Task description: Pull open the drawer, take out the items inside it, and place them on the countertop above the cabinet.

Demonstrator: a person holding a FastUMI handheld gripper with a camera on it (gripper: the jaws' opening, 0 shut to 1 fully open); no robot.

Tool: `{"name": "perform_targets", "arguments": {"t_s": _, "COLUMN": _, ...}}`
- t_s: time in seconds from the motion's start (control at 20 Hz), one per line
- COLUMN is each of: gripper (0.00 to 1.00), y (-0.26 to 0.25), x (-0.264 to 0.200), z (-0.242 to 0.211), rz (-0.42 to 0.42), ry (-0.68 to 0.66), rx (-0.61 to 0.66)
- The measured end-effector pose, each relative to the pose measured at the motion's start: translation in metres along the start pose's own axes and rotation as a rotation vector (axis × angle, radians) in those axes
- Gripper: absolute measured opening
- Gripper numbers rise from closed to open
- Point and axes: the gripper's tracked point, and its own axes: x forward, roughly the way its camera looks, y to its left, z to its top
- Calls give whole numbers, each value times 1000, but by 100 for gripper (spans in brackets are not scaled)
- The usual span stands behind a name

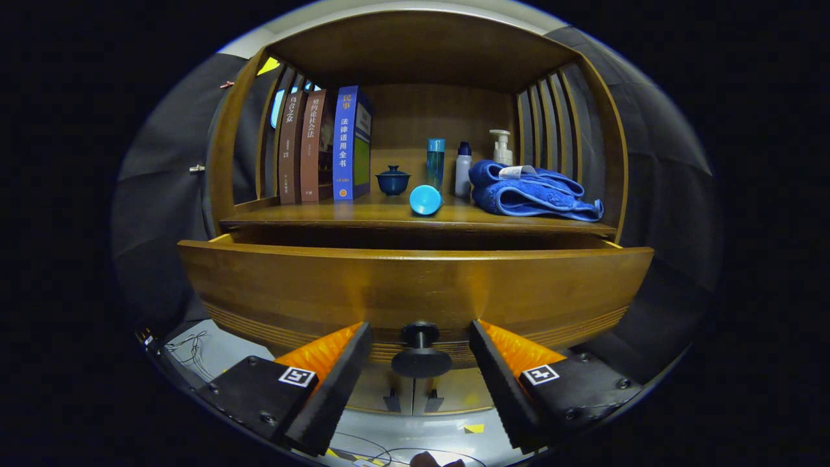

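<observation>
Gripper (420, 347) wide open, holding nothing, straddling the knob (421, 360) at twelve o'clock; heavy wooden drawer (415, 288), grip that stem.

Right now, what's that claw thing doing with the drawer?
The hand-held gripper is open, its fingers either side of the black knob without pressing on it. The wooden drawer is pulled out a little; its inside can't be seen. On the countertop stand books, a blue lidded cup, bottles and a blue towel.
</observation>
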Motion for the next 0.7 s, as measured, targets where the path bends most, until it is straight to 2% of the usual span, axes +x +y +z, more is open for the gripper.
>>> {"name": "perform_targets", "arguments": {"t_s": 0.7, "gripper": 100, "y": 1, "x": 51, "z": 11, "rz": -11, "ry": 13, "rx": -23}}
